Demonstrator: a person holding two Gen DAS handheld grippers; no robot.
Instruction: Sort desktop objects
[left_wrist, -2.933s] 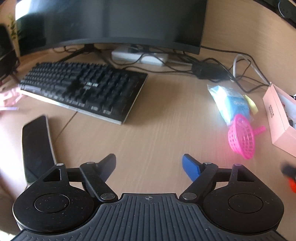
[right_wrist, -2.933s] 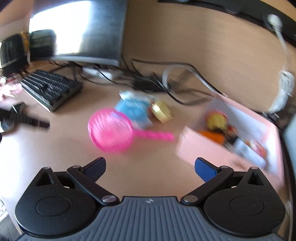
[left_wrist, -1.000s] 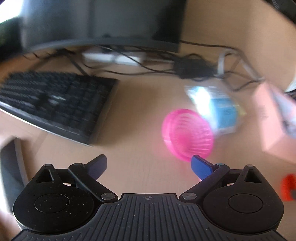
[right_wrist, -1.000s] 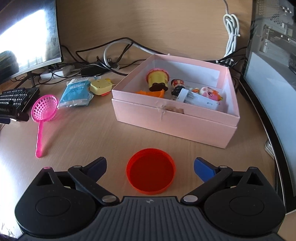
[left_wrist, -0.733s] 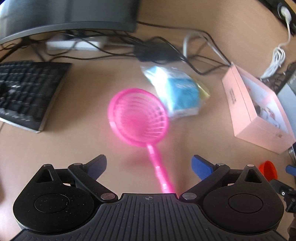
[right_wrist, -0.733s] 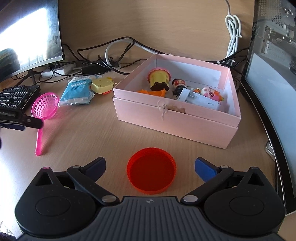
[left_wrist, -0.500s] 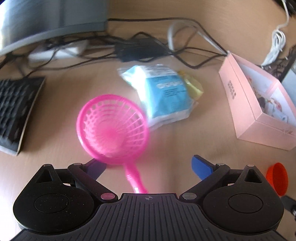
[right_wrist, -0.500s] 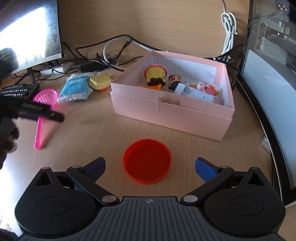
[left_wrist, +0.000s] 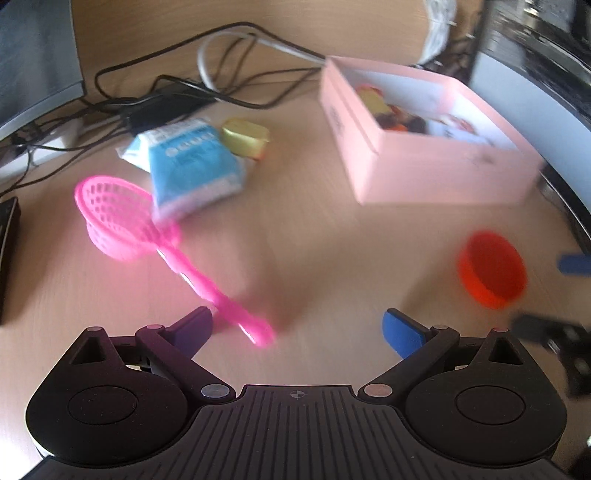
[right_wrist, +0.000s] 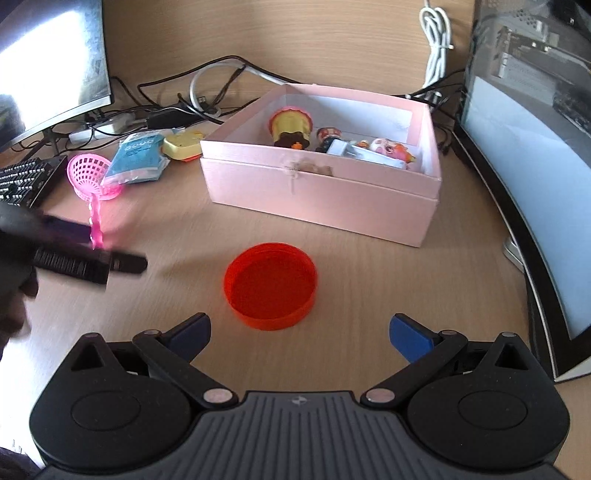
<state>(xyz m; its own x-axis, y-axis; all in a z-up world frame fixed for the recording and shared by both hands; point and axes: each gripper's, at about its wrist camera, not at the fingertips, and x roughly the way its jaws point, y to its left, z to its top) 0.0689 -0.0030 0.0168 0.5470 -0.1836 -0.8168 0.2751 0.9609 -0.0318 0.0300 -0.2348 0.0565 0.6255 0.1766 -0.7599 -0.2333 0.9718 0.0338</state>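
A pink plastic strainer lies on the wooden desk, and its handle end reaches between the fingers of my left gripper, close to the left finger. That gripper is open and holds nothing. An orange round lid rests open side up just ahead of my right gripper, which is open and empty. Behind the lid stands an open pink box with several small toys inside. A blue packet and a yellow toy lie left of the box, beside the strainer.
A keyboard and a monitor are at the left, with tangled cables along the back wall. A second screen stands close on the right of the box. A person's hand holds the left gripper.
My left gripper has swung right and forward, so the strainer's handle now lies between its fingers. My right gripper has edged nearer the orange lid. Both stay open.
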